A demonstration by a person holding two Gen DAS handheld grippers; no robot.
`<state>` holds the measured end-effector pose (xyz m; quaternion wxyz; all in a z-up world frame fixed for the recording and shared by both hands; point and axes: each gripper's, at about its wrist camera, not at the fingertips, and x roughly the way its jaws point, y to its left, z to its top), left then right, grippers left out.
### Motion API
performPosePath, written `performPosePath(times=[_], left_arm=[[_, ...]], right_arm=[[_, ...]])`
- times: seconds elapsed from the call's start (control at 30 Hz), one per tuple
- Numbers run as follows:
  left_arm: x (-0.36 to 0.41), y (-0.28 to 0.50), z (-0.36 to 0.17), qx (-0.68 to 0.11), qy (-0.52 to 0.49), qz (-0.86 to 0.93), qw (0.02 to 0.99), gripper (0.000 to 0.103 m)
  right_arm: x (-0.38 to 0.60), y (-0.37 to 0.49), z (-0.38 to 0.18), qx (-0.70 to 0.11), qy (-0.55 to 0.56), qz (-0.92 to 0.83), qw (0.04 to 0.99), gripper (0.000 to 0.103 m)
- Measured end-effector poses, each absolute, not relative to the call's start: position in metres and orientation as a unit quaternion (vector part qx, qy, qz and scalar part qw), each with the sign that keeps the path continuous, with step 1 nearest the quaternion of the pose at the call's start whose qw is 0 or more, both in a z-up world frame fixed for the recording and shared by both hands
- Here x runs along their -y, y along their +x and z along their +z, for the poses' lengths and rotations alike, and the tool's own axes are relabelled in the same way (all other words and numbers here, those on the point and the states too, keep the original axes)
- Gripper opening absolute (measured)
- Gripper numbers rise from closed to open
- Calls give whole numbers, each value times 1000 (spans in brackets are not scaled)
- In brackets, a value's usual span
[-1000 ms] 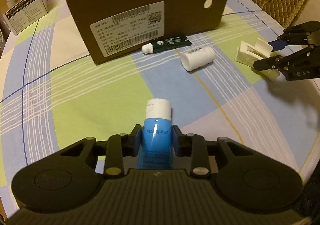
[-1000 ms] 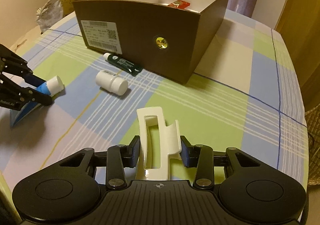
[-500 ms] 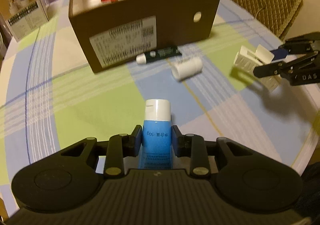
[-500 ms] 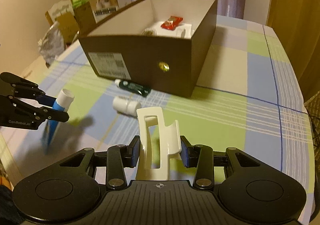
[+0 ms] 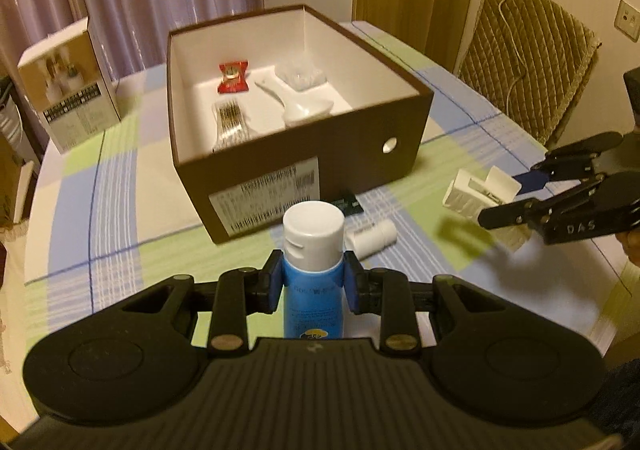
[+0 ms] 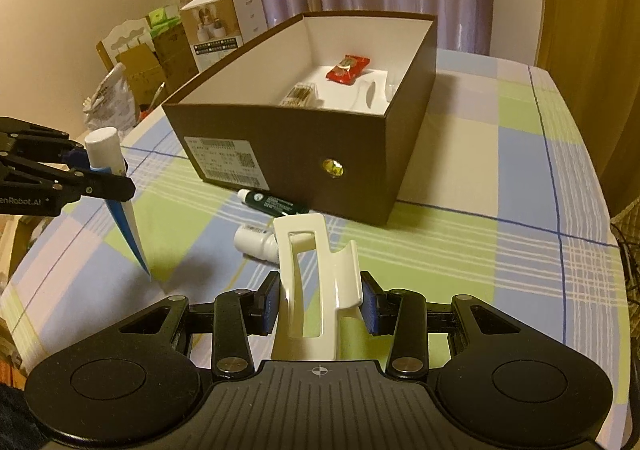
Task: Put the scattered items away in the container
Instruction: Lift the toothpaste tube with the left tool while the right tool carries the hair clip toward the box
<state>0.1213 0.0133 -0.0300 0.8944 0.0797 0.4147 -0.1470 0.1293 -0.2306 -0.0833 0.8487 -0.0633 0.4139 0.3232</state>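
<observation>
Both hands are loaded and off the table! The left gripper [image 5: 313, 286] is clamped on a blue tube [image 5: 313, 278] with a white cap, cap pointing forward, the tube's long axis running straight along the fingers. From the other side you can see its flat tail hanging down, clear of the checked tablecloth [image 6: 500, 250]. The right gripper [image 6: 319, 304] is squeezing a white hair claw clip [image 6: 316, 270], which stands up between the pads, its long side also running forward.

Now the key line: the brown box [image 5: 416, 90] lies dead ahead of both, open side up, its labelled front wall facing the left gripper and its near corner facing the right. Inside already lie a red packet [image 5: 233, 77], a white spoon [image 5: 304, 110] and a few other bits. The left one looks the more squarely lined up with the opening, I'd say; each needs to carry forward over the near rim.

On the cloth, just in front of the box's near wall, a dark green tube [image 6: 272, 203] and a small white bottle [image 6: 256, 246] wait to be collected.
</observation>
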Motion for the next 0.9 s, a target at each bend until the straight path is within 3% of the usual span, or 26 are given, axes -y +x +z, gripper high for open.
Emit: performPosePath(times=[0.4,0.9], left_arm=[[-14,129,-14,-400,75,-141,903,26],[-26,182,54,-319,78,-150,932,26]], right_arm=[[245,149,-70,-400,-34,299,866,43],[228,211,-2,-314,40,332,888,43]])
